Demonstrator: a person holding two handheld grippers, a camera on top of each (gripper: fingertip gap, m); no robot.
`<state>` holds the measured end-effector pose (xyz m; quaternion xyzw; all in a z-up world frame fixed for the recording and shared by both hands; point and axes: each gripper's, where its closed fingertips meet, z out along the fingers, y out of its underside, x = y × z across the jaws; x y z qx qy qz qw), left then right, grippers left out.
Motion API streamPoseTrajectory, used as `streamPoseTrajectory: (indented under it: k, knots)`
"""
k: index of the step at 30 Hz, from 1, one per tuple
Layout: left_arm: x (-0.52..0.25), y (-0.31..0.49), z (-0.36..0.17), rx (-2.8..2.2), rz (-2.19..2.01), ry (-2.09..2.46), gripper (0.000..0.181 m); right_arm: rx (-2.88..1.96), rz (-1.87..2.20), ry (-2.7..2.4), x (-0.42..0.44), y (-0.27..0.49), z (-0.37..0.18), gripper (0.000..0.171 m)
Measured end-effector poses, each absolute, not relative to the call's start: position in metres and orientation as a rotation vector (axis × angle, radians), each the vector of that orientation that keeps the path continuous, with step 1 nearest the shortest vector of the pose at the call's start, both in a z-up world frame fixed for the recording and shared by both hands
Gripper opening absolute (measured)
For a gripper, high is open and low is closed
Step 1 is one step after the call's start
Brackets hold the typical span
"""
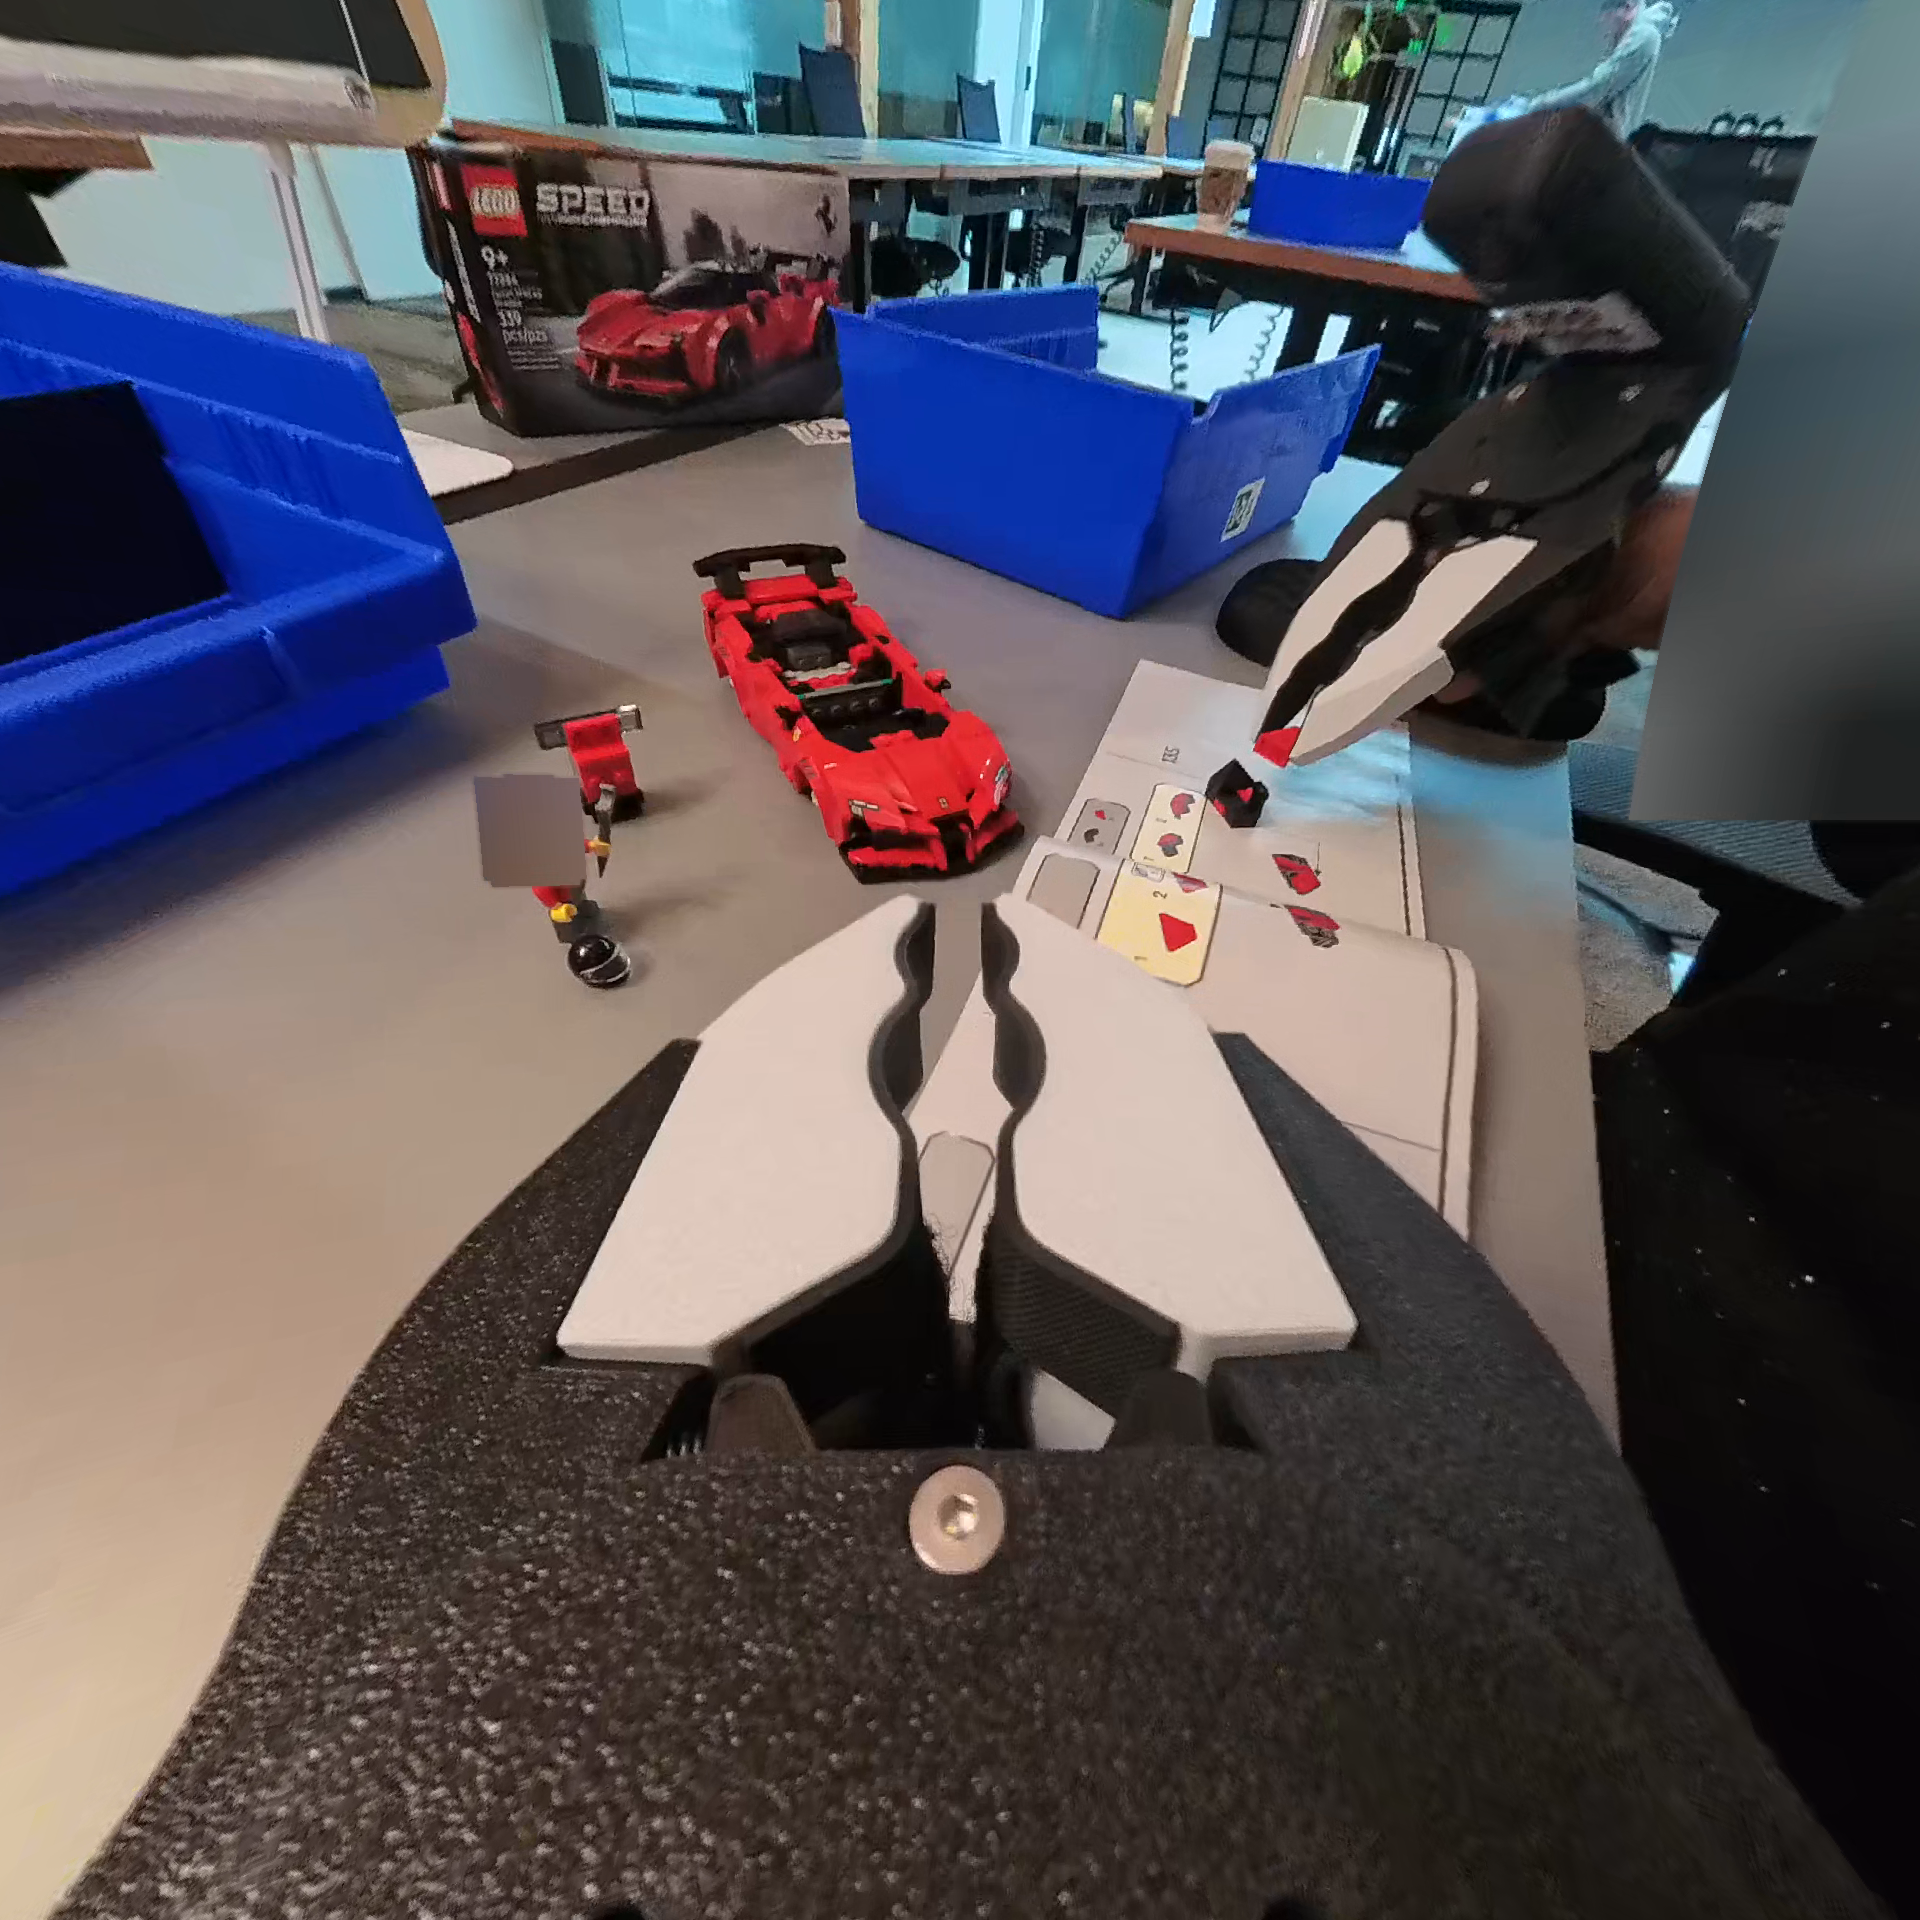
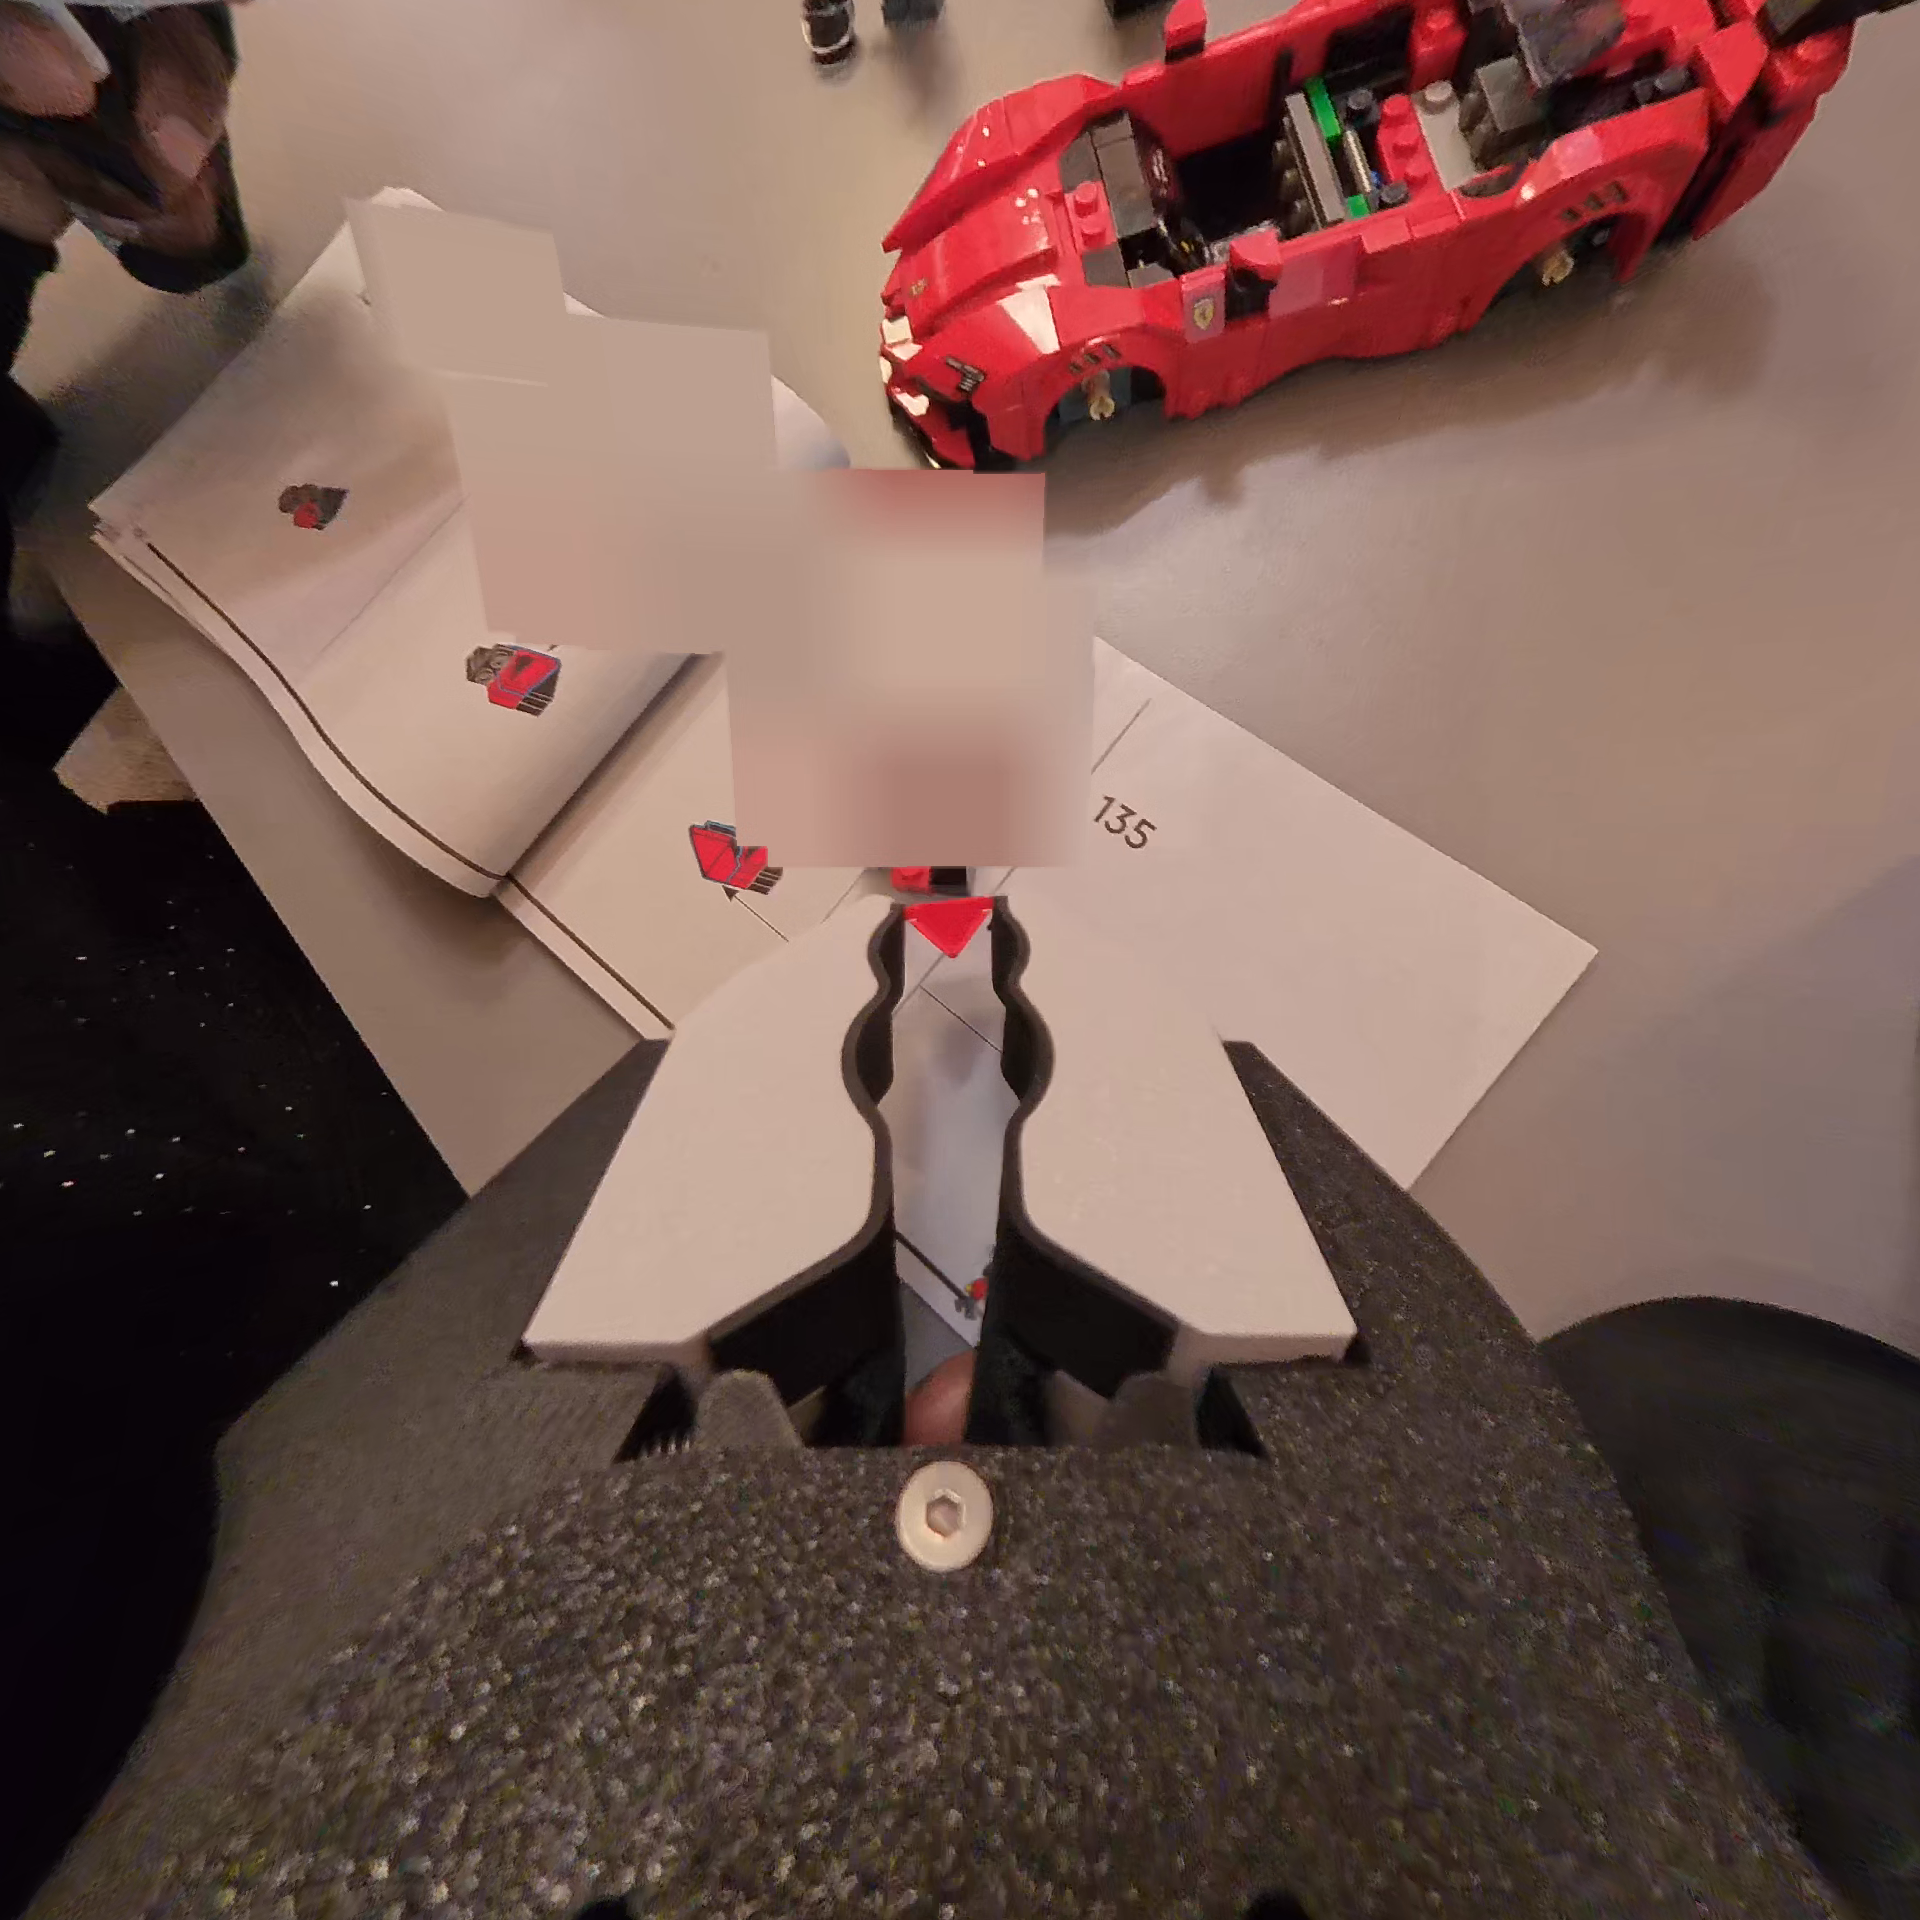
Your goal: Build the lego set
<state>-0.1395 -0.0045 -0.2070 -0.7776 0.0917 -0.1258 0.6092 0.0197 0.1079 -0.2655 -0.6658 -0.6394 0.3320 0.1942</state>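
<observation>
The red Lego car [image 1: 852, 717] stands on the grey table, nose toward me; it also shows in the right wrist view [image 2: 1351, 229]. My right gripper [image 2: 945, 920] is shut on a small red triangular piece [image 2: 945, 928], held just above the open instruction booklet [image 2: 1299, 987]. In the left wrist view this gripper [image 1: 1283, 743] hovers just above a small black and red sub-assembly [image 1: 1236, 795] lying on the booklet [image 1: 1330, 997]. My left gripper [image 1: 956, 914] is narrowly open and empty, low over the table in front of the car's nose.
A minifigure [image 1: 566, 894], a black helmet [image 1: 600, 958] and a small red build [image 1: 603, 753] stand left of the car. A blue bin [image 1: 208, 582] sits at the left and another [image 1: 1039, 457] behind the car. The Lego box [image 1: 644, 301] stands at the back. Tip to tip, the grippers are about 20 centimetres apart. The right tips stand about 15 centimetres off the red Lego car [image 1: 852, 717].
</observation>
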Motion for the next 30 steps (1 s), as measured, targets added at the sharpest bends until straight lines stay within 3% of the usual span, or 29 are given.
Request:
streamPoseTrajectory:
  k: [30]
  knots:
    - [-0.1397, -0.0017, -0.2128, -1.811, -0.324, 0.197, 0.007, -1.823, 0.982, -1.77, 0.015, 0.1031, -0.2658, 0.016]
